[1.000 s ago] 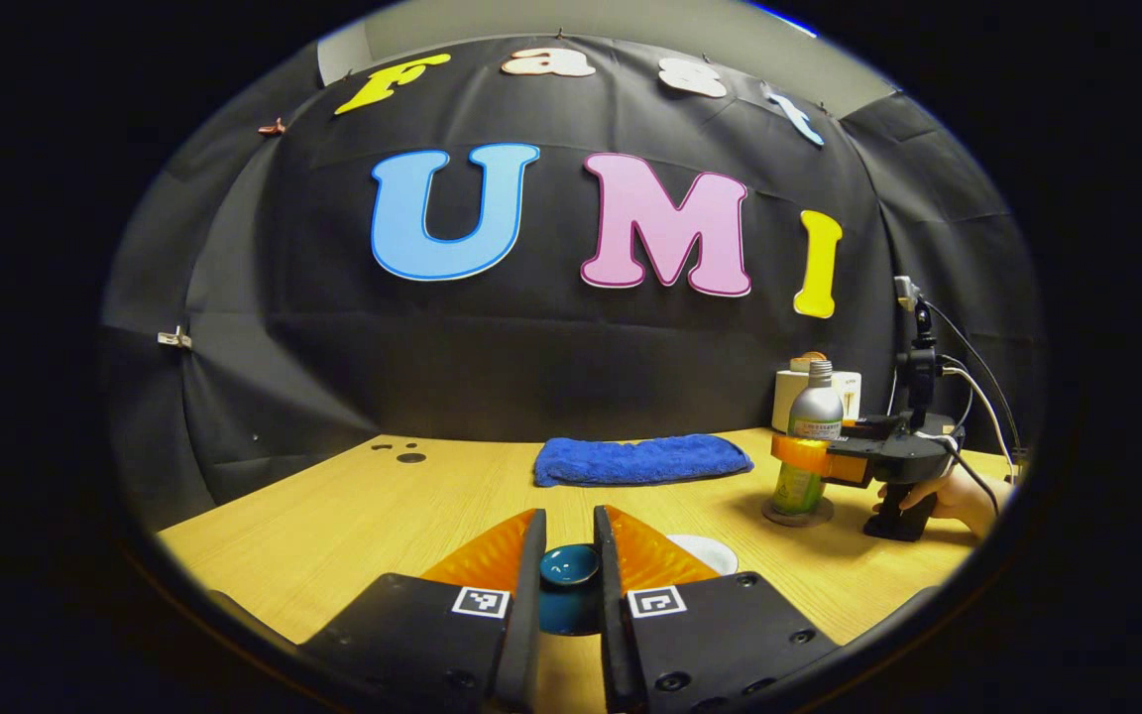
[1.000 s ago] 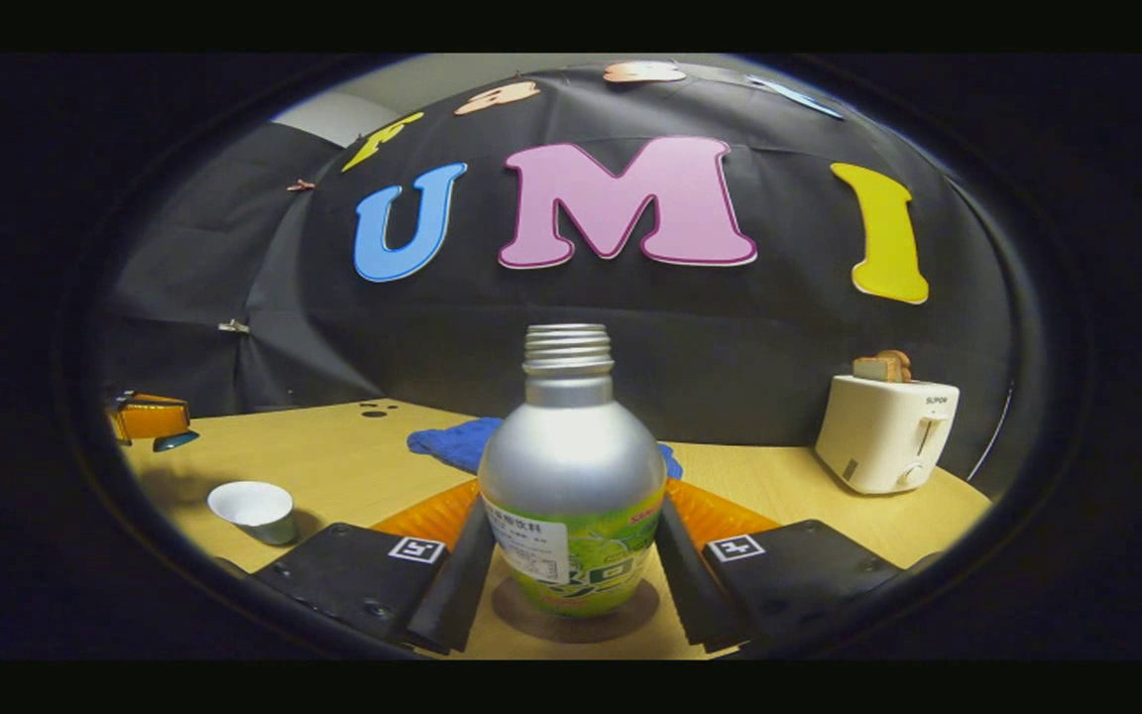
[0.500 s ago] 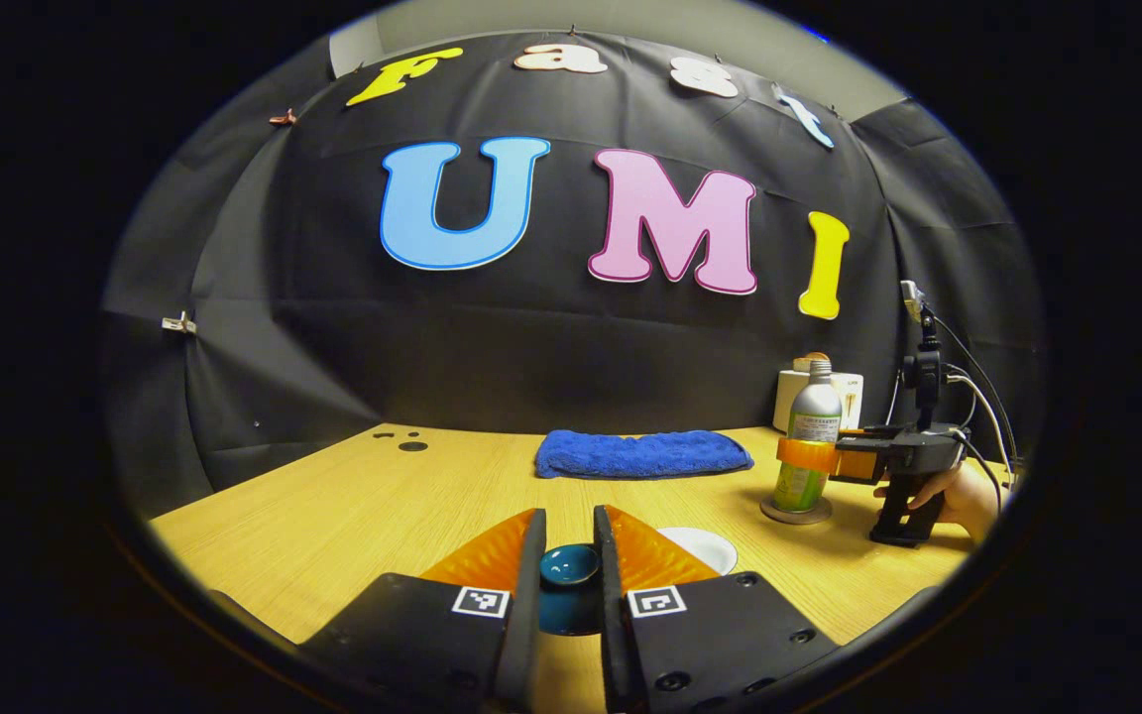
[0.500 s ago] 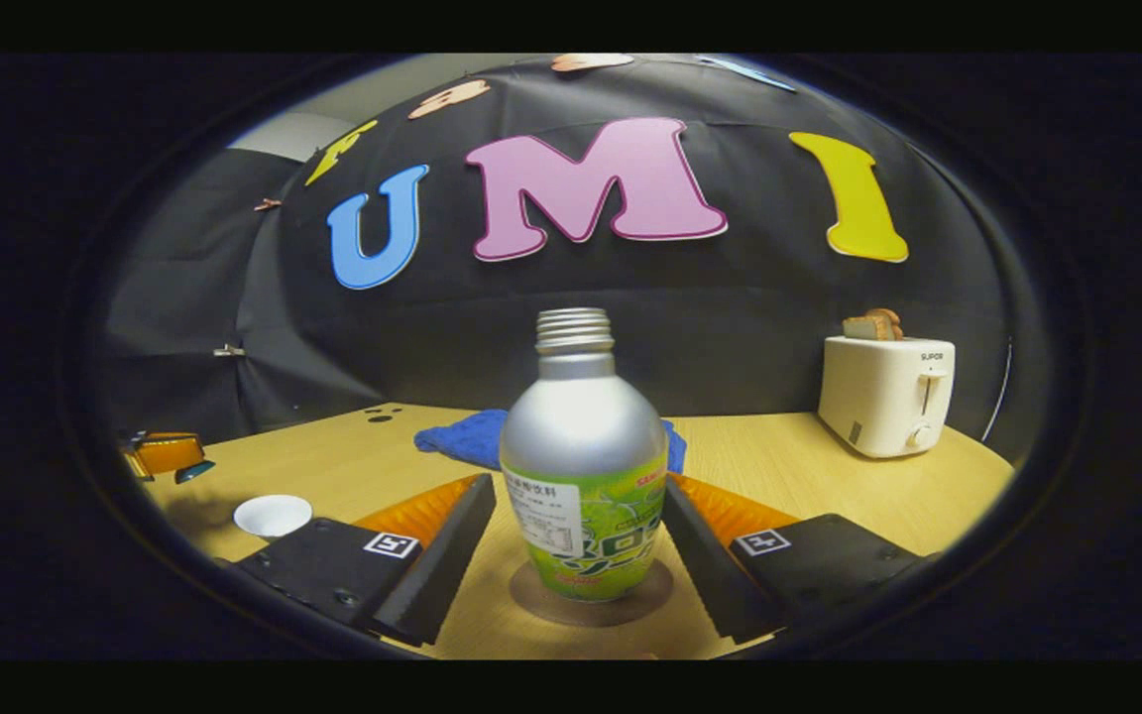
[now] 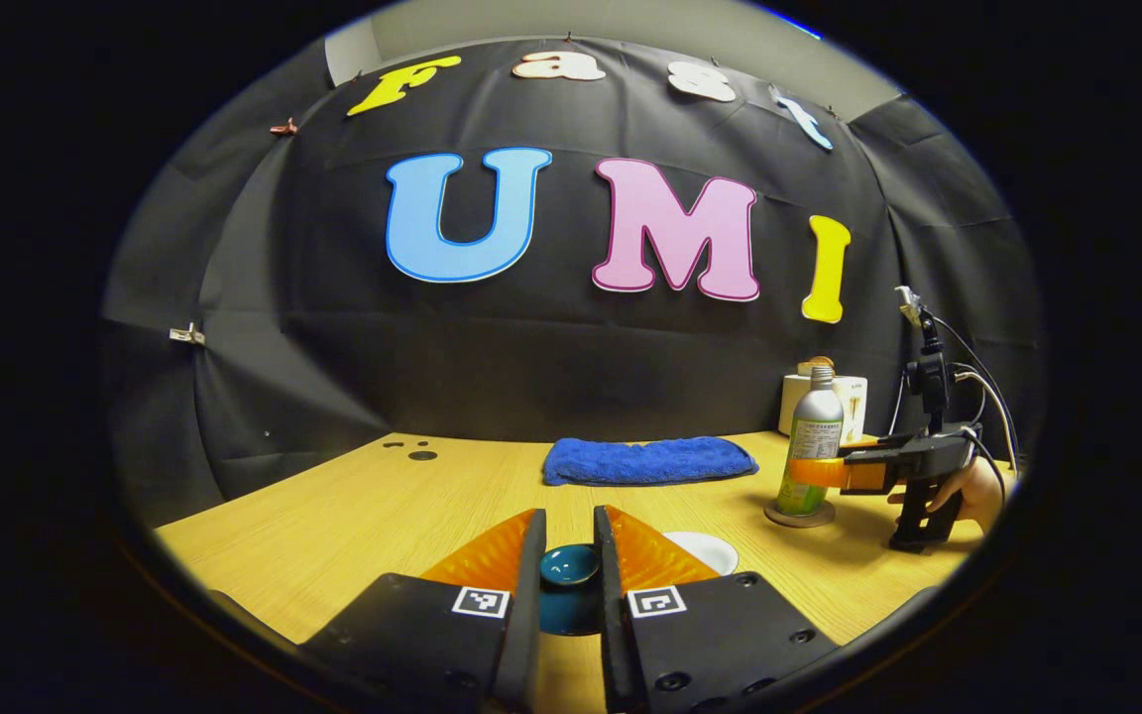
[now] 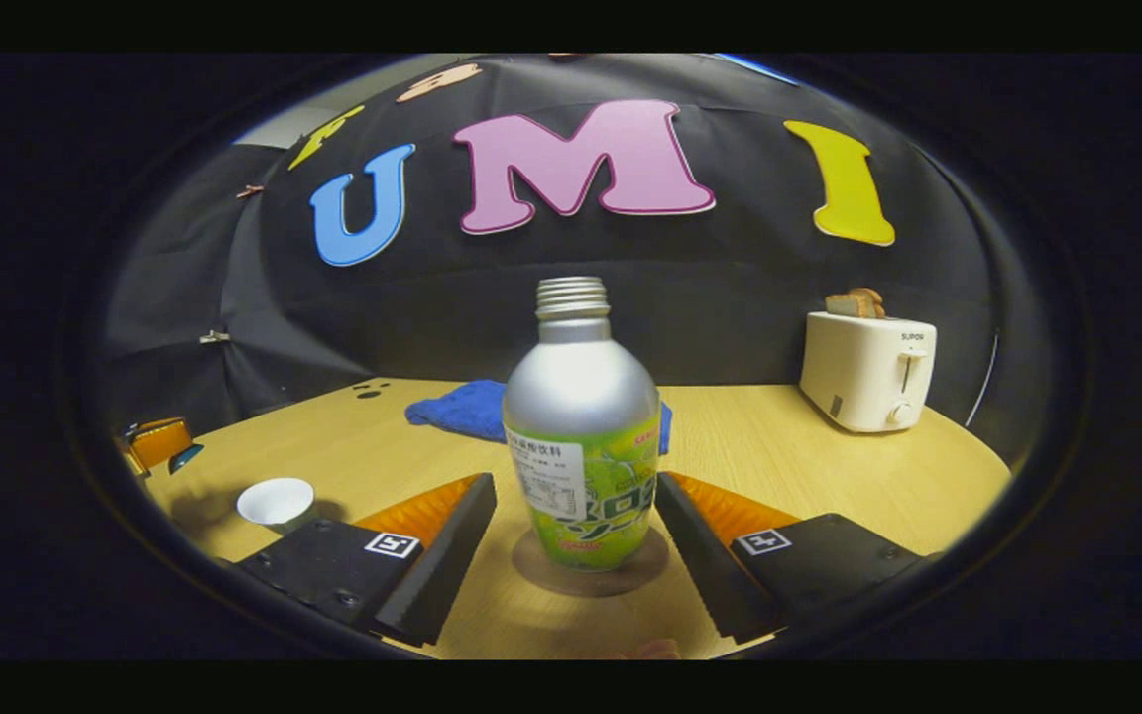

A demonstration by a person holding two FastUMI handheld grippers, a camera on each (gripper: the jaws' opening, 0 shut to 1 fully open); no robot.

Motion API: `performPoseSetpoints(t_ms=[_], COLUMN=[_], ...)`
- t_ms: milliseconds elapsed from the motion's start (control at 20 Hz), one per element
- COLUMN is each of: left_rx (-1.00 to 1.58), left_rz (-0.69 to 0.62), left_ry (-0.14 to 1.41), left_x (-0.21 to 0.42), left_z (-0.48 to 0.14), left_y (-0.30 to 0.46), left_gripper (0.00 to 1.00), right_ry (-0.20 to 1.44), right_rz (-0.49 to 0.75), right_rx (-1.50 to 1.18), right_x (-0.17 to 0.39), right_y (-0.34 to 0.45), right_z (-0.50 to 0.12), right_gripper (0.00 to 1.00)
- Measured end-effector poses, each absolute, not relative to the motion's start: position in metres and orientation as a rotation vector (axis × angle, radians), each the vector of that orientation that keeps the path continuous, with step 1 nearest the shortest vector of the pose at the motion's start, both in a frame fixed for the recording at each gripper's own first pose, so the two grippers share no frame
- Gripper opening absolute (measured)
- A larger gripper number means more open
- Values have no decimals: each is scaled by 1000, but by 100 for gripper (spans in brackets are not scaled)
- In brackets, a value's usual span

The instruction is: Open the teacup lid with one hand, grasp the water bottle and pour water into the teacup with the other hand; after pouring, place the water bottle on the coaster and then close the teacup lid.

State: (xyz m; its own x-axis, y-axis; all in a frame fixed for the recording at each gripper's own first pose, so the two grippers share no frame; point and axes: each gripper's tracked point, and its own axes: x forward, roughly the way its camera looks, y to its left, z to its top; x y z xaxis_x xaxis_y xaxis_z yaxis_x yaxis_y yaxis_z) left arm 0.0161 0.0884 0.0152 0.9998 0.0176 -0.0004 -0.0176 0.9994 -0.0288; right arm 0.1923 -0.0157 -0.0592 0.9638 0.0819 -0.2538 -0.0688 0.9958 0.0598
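**Bottle let go on coaster, lid held aloft**

Since 1 s ago the right gripper has spread its fingers off the water bottle & backed away; gaps show on both sides of the bottle, which stands upright on the coaster. Bottle is the landmark below.

Right gripper view, L to R: far left of bottle, at the edge, the left gripper w/ the dark teal teacup lid at its tips. Nearer, left of bottle, the white teacup sits uncovered on the table. Blue towel behind the bottle. Toaster w/ bread in its slot, right of & behind the bottle.

Left gripper view, L to R: left gripper is clamped on the teacup lid, well left of the bottle. Teacup rim peeks out just right of its fingers. Towel left of bottle, farther back. Right of the bottle, the right gripper reaches level toward it, held by a hand, w/ cables above. This view adds the hand & cables; the other adds the finger gaps & the full toaster.
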Motion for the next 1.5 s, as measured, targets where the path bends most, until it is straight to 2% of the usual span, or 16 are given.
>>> performPoseSetpoints(t_ms=[350, 600, 850, 900, 1000, 1500], left_rx=[-20, -7, -8, -8, -11, 11], left_rz=[34, 16, -26, -38, -65, -100], left_ry=[-12, -10, 8, 14, 24, 111], left_x=[11, 22, 45, 50, 61, 94], left_z=[21, 24, 23, 22, 20, -5], left_y=[91, 80, 55, 49, 35, 6], left_gripper=[29, 27, 31, 27, 31, 29], right_ry=[272, 174, 105, 103, 102, 121], right_rz=[57, 83, 40, 34, 51, 160], right_rx=[43, -1, -141, -161, -141, -44], right_x=[151, 114, 86, 82, 76, 78], right_y=[-16, -13, -27, -29, -24, -7], right_z=[-50, -5, 18, 18, 16, -14], right_gripper=[100, 100, 99, 100, 98, 98])
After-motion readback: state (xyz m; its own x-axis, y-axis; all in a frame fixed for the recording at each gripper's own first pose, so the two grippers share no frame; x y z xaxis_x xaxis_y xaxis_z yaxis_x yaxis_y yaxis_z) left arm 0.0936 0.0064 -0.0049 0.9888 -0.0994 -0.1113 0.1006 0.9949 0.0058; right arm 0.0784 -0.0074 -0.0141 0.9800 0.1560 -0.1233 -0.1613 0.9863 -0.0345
